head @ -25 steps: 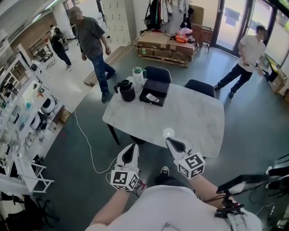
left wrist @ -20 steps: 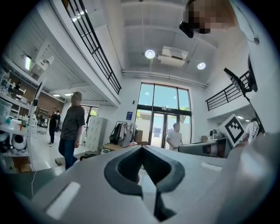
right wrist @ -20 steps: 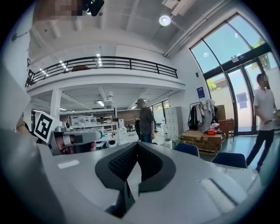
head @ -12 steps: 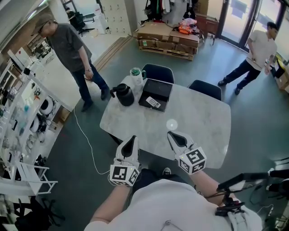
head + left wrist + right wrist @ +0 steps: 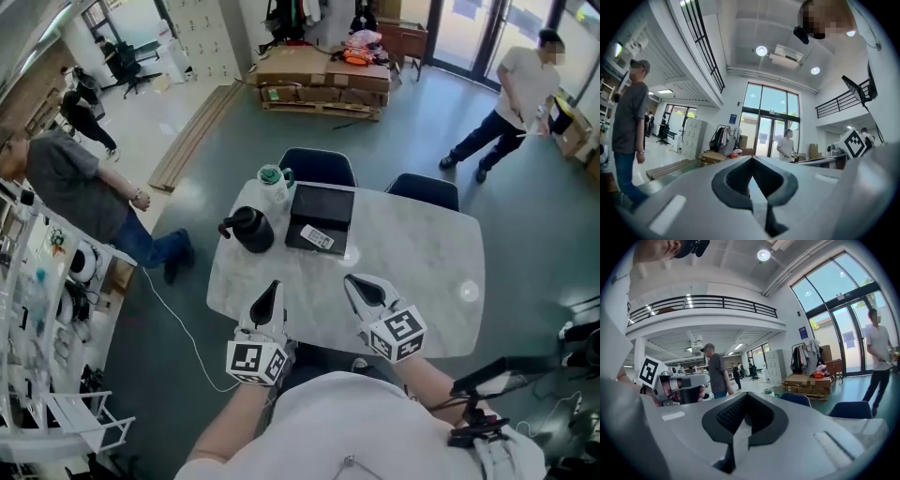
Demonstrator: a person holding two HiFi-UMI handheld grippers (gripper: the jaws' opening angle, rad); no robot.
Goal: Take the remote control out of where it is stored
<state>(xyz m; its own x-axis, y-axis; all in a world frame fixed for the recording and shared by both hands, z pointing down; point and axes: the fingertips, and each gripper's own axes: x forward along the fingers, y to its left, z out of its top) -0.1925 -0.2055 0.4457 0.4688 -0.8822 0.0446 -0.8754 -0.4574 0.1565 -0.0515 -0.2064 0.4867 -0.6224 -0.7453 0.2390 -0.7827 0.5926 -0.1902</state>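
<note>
Both your left gripper [image 5: 271, 292] and right gripper [image 5: 359, 287] hover low in the frame, jaws pressed together on nothing, so nothing is done yet: the remote control [image 5: 317, 238] lies untouched in the black case [image 5: 328, 199] on the white table [image 5: 412, 258], upper centre.

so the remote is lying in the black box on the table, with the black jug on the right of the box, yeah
Not quite: in the head view the black jug stands to the left of the black box, not the right. The remote does lie in that box on the table.
</note>
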